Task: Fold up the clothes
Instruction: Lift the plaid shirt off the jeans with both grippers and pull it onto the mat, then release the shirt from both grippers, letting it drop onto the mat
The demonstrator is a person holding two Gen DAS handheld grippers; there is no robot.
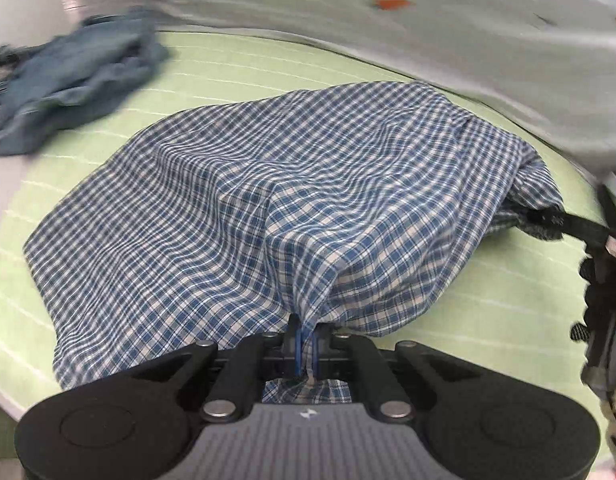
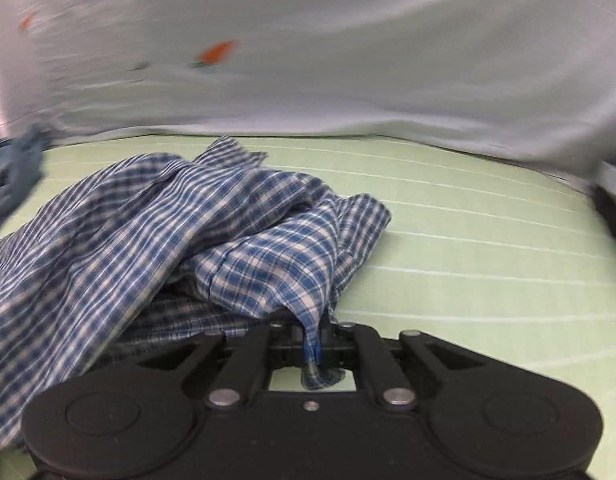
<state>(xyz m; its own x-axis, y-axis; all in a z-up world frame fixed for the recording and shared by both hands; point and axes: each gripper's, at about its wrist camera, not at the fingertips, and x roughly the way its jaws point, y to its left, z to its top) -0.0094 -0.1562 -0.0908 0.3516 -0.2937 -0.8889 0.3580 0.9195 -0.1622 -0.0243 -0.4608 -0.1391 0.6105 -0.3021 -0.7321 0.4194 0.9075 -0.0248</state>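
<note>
From my left wrist feed, the blue denim garment (image 1: 68, 80) at ten o'clock is smeared and cut by the frame edge. Pale printed sheet (image 2: 308, 60) at twelve is motion-blurred; its orange marks unreadable. Checked shirt (image 2: 128, 240) hides the cloth beneath and runs off at nine.

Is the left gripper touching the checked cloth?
Touching. In the left wrist view the left gripper is shut on a bunched edge of the checked cloth, which passes between its fingers and comes out behind them.
</note>
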